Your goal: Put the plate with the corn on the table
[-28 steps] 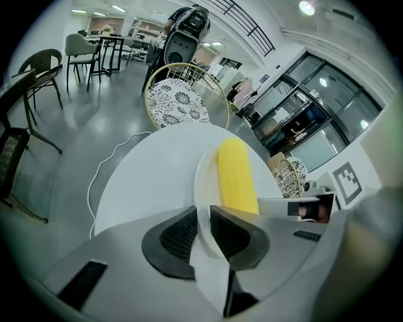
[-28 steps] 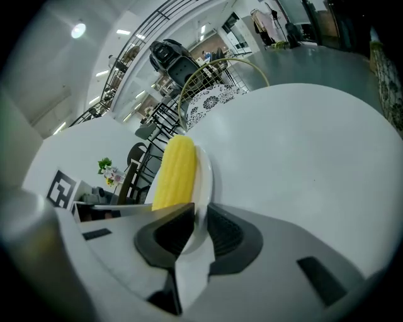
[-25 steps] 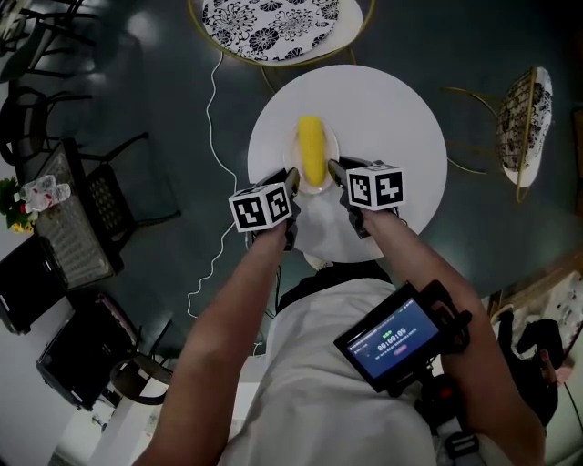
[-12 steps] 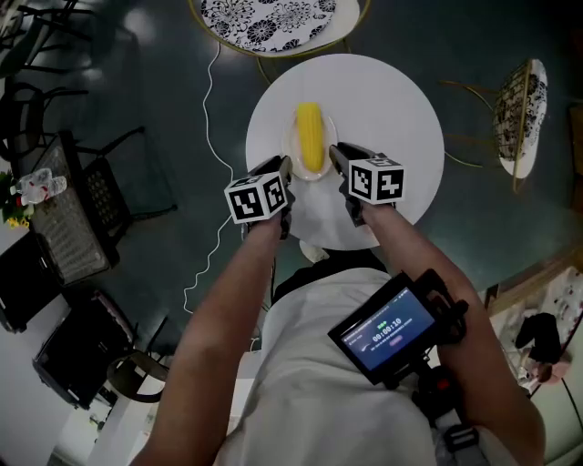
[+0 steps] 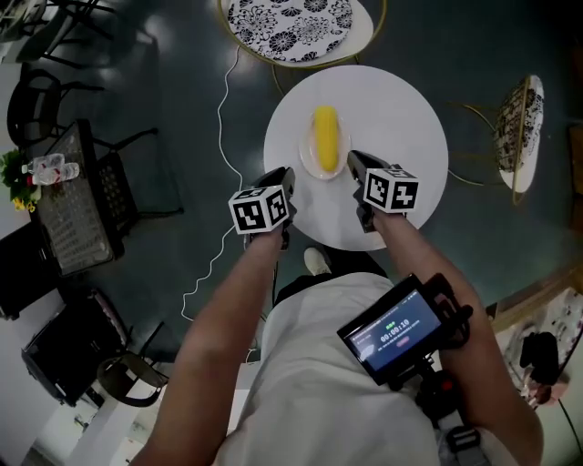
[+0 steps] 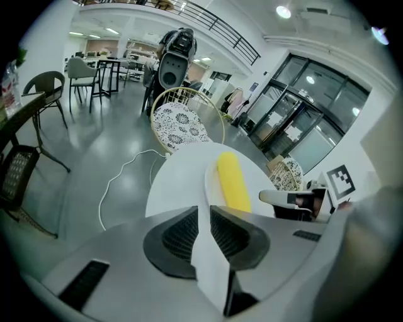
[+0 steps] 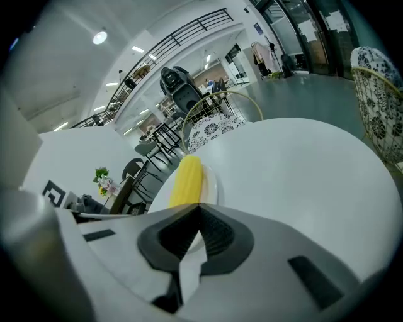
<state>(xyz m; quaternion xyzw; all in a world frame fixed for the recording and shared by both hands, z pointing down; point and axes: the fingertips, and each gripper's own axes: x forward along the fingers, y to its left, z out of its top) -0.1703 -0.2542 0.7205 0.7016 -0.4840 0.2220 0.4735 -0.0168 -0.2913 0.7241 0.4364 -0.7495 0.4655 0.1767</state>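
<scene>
Corn plate (image 5: 307, 157) is sitting on the worktop (image 5: 401, 118) upper centre, left claw (image 5: 284, 182) parted, right claw (image 5: 355, 164) clenched empty, withdrawal likely next

A café-style lobby: a round white table (image 5: 410, 109) at centre, a gold wire chair (image 5: 291, 23) with floral cushion above it, glossy grey floor (image 5: 173, 82), a mezzanine railing (image 6: 220, 28) upper centre, glass doors (image 6: 299, 119) at right.
</scene>
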